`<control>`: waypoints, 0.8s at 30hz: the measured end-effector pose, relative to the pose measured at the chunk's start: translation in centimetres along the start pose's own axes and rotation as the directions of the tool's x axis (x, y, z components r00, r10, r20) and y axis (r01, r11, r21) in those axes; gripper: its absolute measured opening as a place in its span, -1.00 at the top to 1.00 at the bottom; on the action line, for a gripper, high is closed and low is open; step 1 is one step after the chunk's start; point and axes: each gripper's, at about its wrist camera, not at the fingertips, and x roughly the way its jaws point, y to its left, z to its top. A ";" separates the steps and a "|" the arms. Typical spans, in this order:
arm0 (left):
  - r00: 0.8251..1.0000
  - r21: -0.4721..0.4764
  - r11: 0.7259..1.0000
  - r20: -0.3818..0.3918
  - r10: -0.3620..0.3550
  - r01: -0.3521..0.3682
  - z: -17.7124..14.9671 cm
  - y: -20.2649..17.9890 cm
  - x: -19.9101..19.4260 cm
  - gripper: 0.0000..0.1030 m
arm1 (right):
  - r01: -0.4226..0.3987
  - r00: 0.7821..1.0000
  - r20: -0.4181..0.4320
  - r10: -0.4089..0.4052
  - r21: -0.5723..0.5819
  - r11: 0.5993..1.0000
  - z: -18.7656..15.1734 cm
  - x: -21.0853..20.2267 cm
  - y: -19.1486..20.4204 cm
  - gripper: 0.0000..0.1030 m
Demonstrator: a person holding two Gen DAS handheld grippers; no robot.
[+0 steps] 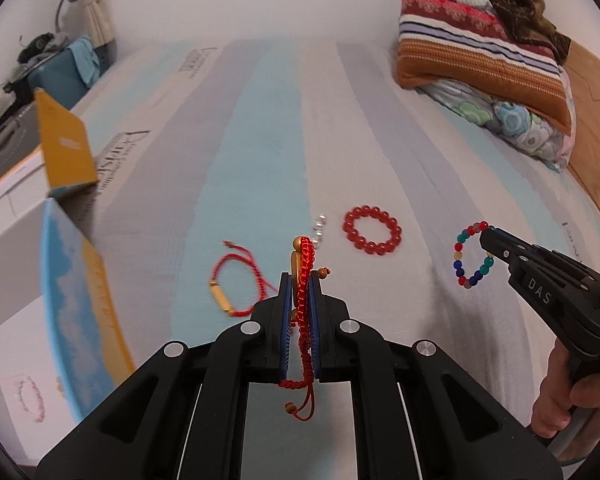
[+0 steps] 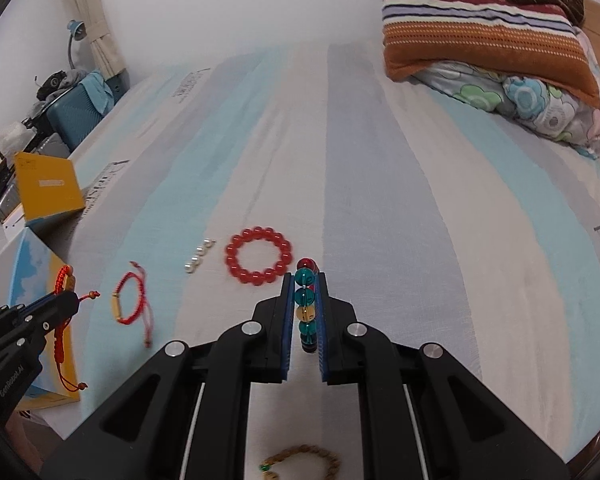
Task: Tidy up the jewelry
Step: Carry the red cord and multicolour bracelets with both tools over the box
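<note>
Left gripper [image 1: 300, 292]: its blue-padded fingers are clamped on a red braided cord bracelet [image 1: 305, 280] with a gold piece; the loop stands up past the tips and the tail cords with small gold beads hang down behind the pads.
Right gripper [image 2: 305, 304]: fingers clamped on a multicoloured bead bracelet [image 2: 306, 304], seen edge-on, with teal, amber and dark red beads stacked between the pads; from the left wrist view the rest of the ring hangs free of the tips, clear of the bed.
Right hand [image 1: 560, 392]: wrapped round the gripper's handle at the lower right of the left wrist view.
Bed [image 2: 380, 160]: a sheet of pale blue, grey and cream stripes carries the loose jewelry.
Red bead bracelet [image 2: 259, 257]: lies flat on the sheet, near the right gripper's tips.
Pearl strand [image 2: 198, 257]: a short row of white beads just left of the red ring.
Red cord bracelet with gold tube [image 2: 130, 300]: flat on the sheet, between the two grippers.
Brown wooden bead bracelet [image 2: 300, 462]: on the sheet under the right gripper.
Box [image 1: 80, 300]: open, blue and yellow flaps, at the bed's left edge; a pink bead bracelet [image 1: 30, 398] lies blurred inside.
Pillows [image 2: 488, 28]: stacked at the far right.
</note>
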 end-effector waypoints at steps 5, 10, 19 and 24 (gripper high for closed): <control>1.000 -0.021 1.000 0.027 0.017 -0.016 0.0 1.9 -2.5 0.86 | -0.021 1.000 0.019 0.022 -0.035 0.999 0.5 -2.1 2.7 0.82; 0.998 -0.042 0.999 0.049 0.037 -0.035 -0.6 4.0 -5.0 0.86 | -0.034 0.998 0.040 0.037 -0.074 0.997 0.6 -4.2 5.6 0.82; 0.991 -0.094 0.993 0.104 0.078 -0.069 -1.3 8.2 -9.8 0.86 | -0.058 0.995 0.073 0.068 -0.139 0.989 0.5 -7.2 11.3 0.82; 0.987 -0.124 0.988 0.124 0.106 -0.091 -2.0 10.8 -12.0 0.86 | -0.079 0.991 0.091 0.096 -0.178 0.981 0.6 -8.7 14.6 0.82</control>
